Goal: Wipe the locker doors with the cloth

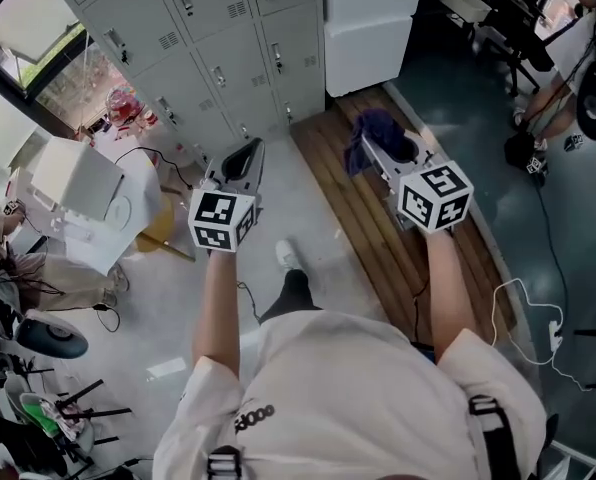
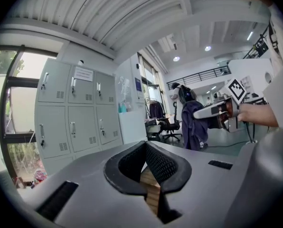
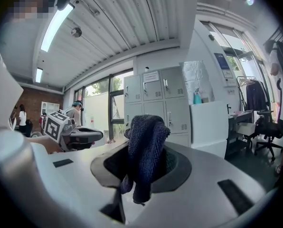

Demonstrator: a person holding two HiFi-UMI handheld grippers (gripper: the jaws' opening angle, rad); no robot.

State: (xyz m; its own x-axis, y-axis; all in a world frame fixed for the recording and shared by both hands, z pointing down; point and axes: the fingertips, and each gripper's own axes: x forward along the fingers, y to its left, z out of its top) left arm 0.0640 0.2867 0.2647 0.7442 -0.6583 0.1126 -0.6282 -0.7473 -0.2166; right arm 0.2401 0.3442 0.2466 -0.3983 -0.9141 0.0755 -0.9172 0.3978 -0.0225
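Fingers of my right gripper were clamped on the dark blue cloth, so it hung bunched up front, ready for the grey locker doors well ahead, while my left gripper sat pinched shut on nothing, spare for now.

The cloth is dark navy and coarsely woven — the locker doors pale grey. Black-and-white square markers pattern the cubes of the left gripper and right gripper; the plank strip is brown.
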